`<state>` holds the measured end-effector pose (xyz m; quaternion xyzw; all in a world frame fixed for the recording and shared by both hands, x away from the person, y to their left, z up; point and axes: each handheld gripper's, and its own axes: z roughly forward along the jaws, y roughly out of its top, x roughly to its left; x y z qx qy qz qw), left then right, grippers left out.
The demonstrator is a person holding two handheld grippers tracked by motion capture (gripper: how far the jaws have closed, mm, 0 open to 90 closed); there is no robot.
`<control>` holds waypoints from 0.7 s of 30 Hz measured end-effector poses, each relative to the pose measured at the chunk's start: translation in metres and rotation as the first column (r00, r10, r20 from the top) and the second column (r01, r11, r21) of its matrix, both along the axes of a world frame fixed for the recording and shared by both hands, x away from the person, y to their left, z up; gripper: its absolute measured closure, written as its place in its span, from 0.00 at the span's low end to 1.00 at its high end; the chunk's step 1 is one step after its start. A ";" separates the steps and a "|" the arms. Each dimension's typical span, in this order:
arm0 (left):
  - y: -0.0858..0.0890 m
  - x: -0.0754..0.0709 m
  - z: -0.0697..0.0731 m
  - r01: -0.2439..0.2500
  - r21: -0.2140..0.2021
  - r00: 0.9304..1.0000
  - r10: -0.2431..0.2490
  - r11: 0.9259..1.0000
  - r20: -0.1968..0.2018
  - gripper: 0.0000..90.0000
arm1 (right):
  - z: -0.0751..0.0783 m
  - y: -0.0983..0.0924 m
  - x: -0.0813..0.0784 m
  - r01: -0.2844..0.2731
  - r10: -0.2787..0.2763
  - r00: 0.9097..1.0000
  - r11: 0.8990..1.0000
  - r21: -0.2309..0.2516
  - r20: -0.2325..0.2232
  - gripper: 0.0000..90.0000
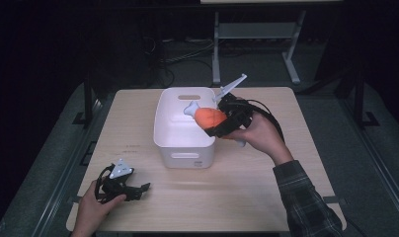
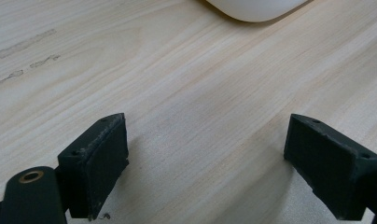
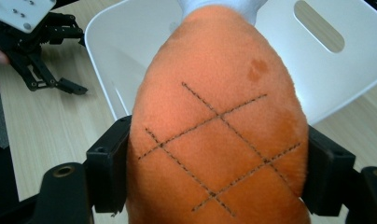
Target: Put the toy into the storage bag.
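- We hold an orange plush drumstick (image 3: pixel 219 140) in our right gripper (image 1: pixel 221 126); the two black jaws press on its sides, and the fabric with its stitched crosshatch bulges between them.
- In the high view the plush drumstick (image 1: pixel 209 116) hangs over the right rim of the white plastic bin (image 1: pixel 183 148), its white bone end pointing into the bin.
- The bin (image 3: pixel 345 65) sits mid-table, upright, with slot handles in its walls; its bare floor shows as far as we can see it.
- Our left gripper (image 1: pixel 131 190) rests low on the wooden table (image 1: pixel 237 197) near the front left edge, well apart from the bin, with its jaws spread wide and nothing between them, bare tabletop (image 2: pixel 191 93) showing in the gap.
- We judge the pickup done and the carry nearly finished: the toy is at the bin but not yet inside.
- What is left, as we read it, is to bring the toy a little further over the opening, lower it and part the jaws so it drops in.
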<state>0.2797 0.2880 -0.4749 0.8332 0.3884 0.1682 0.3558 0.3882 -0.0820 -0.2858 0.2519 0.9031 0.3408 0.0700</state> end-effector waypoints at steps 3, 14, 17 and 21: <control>0.000 0.000 0.000 0.000 0.001 1.000 0.000 1.000 0.001 0.14 | -0.001 0.011 0.006 -0.002 0.002 1.000 1.000 0.003 -0.002 0.27; 0.000 0.000 0.000 0.000 0.001 1.000 0.000 1.000 0.001 0.14 | -0.004 0.041 0.021 -0.026 0.026 1.000 1.000 0.006 -0.011 0.27; 0.000 0.000 0.000 0.000 0.001 1.000 0.000 1.000 0.002 0.14 | -0.006 0.050 0.024 -0.040 0.040 0.999 0.999 0.003 -0.014 0.27; 0.000 0.000 0.000 -0.001 0.001 1.000 0.001 1.000 0.002 0.14 | -0.010 0.060 0.028 -0.062 0.062 0.998 0.998 0.014 -0.028 0.27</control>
